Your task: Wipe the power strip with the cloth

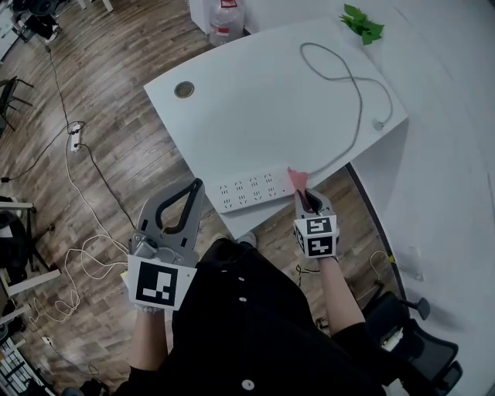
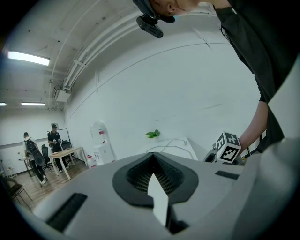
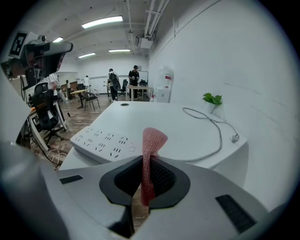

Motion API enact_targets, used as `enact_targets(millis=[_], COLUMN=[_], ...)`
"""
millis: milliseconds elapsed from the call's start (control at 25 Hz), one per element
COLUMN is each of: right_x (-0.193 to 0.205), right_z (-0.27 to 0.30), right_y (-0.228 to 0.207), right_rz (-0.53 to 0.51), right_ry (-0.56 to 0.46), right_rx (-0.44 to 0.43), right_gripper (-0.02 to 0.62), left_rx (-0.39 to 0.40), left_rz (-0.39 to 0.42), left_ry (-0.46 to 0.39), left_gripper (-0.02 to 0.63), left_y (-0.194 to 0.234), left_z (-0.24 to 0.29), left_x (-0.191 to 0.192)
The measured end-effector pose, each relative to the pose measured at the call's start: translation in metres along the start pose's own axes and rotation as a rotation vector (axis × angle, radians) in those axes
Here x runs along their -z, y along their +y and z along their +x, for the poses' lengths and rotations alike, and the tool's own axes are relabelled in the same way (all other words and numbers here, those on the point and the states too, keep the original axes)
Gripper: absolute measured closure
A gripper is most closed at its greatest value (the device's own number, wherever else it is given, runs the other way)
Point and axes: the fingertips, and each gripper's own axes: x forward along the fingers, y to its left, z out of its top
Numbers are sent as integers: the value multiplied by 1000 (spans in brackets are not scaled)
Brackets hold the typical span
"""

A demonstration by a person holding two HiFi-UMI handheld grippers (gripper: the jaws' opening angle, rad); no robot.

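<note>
A white power strip (image 1: 249,191) lies along the near edge of the white table (image 1: 255,100); its grey cable (image 1: 340,85) loops off toward the far right. My right gripper (image 1: 304,194) is shut on a pink cloth (image 1: 298,179), just off the strip's right end. In the right gripper view the cloth (image 3: 150,150) stands up out of the closed jaws of that gripper (image 3: 145,161), with the strip (image 3: 105,143) ahead and to the left. My left gripper (image 1: 196,186) is shut and empty, off the table's edge left of the strip. Seen in its own view, the left gripper (image 2: 152,157) points up at the wall.
A small green plant (image 1: 362,23) sits at the table's far right corner, and a round cable hole (image 1: 184,90) at the far left. A water dispenser (image 1: 226,19) stands behind the table. Cords (image 1: 77,193) trail over the wood floor at left. People stand at distant desks (image 3: 122,82).
</note>
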Motion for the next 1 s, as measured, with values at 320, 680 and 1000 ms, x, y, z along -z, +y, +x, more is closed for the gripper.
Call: enact_targets(millis=[320,680,1000], right_x=[-1,-3,-14], right_z=[4,7,7], right_y=[24,61,95], right_rz=[12,-35,-88], right_ry=[4,6,-8], right_rx=[-54,-131,-207], right_gripper=[538,538,538], left_rx=[-15,-36,-57], left_rz=[5,-6,-11], left_ry=[-2,13,18], left_gripper=[595,595,595], left_y=[3,4,7], left_z=[-8,-18,-25], left_x=[-1,5,10])
